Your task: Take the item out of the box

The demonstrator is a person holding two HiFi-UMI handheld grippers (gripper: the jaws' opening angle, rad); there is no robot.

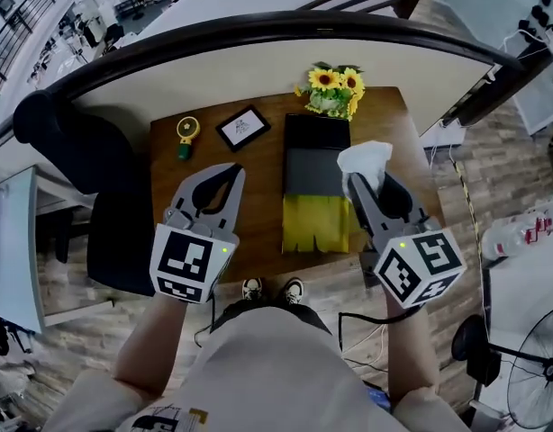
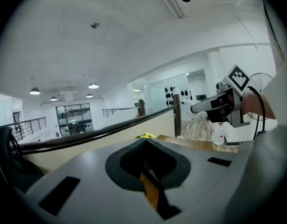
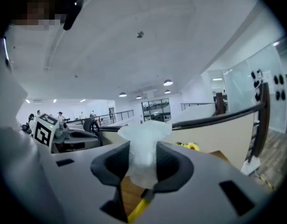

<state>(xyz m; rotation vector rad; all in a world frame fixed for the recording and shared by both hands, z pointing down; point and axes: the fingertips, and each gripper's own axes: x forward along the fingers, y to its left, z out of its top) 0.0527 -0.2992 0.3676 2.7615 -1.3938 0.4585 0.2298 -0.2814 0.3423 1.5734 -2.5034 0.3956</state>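
Note:
In the head view a long black box [image 1: 317,165] lies open on the wooden desk [image 1: 258,214], its yellow flaps [image 1: 314,225] folded out toward me. My right gripper [image 1: 359,183] is raised above the box's right side, shut on a crumpled white wrapped item [image 1: 367,158]. The right gripper view shows that white item [image 3: 142,146] pinched between the dark pads, bulging out above them. My left gripper [image 1: 231,174] hangs over the desk left of the box. Its jaws [image 2: 144,143] meet with nothing between them.
A sunflower bunch [image 1: 335,88] stands behind the box. A small framed picture [image 1: 242,127] and a yellow-and-green gadget [image 1: 186,136] sit at the desk's back left. A dark chair [image 1: 96,178] is on the left and a fan [image 1: 538,367] at lower right. A curved railing runs behind the desk.

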